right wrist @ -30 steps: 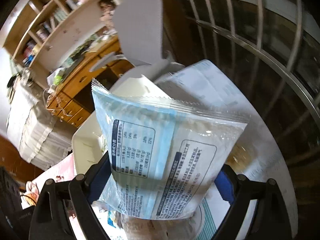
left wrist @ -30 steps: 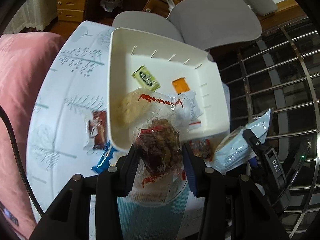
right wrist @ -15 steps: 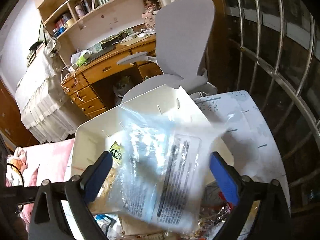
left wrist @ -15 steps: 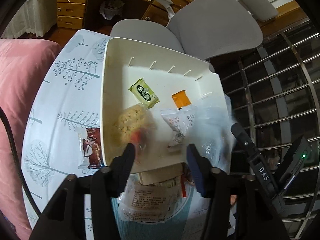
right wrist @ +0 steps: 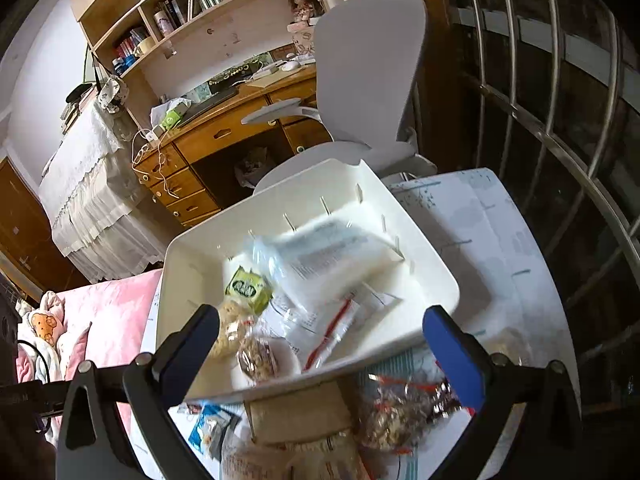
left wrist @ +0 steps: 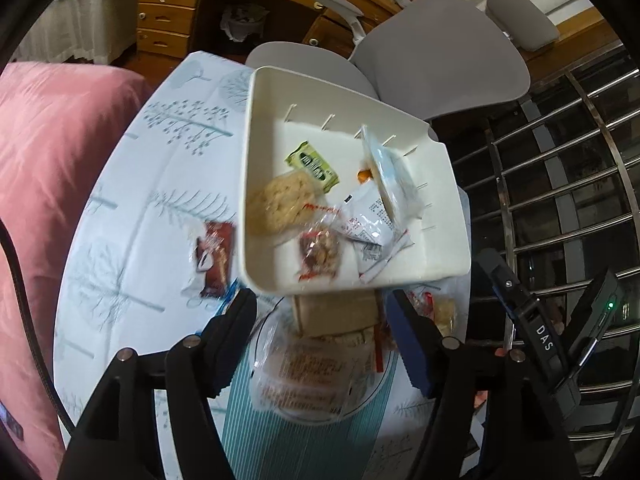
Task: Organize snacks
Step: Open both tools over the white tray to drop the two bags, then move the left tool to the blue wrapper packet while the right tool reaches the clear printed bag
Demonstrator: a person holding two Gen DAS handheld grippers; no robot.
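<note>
Tongs on the left (left wrist: 320, 332) tilt steeply down over the tabletop (left wrist: 132, 216), just short of the white tray's (left wrist: 256, 184) near rim; their jaws have just been opening, nothing between them. The nut snack packet (left wrist: 320, 256) lies in the tray, long axis running from near rim to far wall. The right tongs (right wrist: 320, 344) also slope down, spread wide and empty. The pale blue bag (right wrist: 332, 256) rests inside the tray, lengthwise across the far end.
</note>
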